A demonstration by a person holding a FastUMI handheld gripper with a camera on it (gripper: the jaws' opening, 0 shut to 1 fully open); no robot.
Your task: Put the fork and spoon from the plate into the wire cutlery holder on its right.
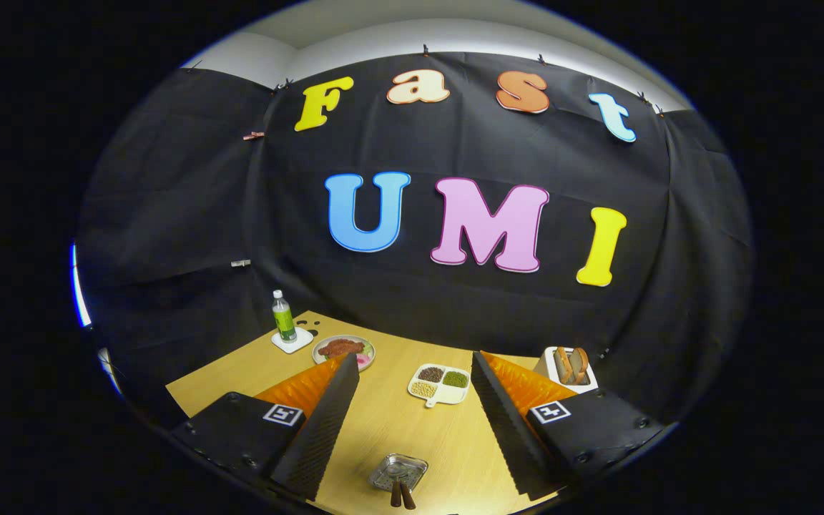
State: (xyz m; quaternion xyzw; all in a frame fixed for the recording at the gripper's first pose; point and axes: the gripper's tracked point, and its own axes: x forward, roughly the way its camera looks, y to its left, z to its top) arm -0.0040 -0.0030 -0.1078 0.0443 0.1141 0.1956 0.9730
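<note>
Tongs [412, 429] spread wide, fingers gripping nothing

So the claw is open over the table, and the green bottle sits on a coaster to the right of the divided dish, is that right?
Not quite. In the gripper view the green bottle stands on its coaster to the left of the divided dish, beyond the fingers. The claw is indeed open over the table, holding nothing.

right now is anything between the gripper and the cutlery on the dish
Nothing visible. The gripper is open, and the two brown-handled utensils lie on a small clear dish between its fingers, near their base, with bare table around them.
</note>
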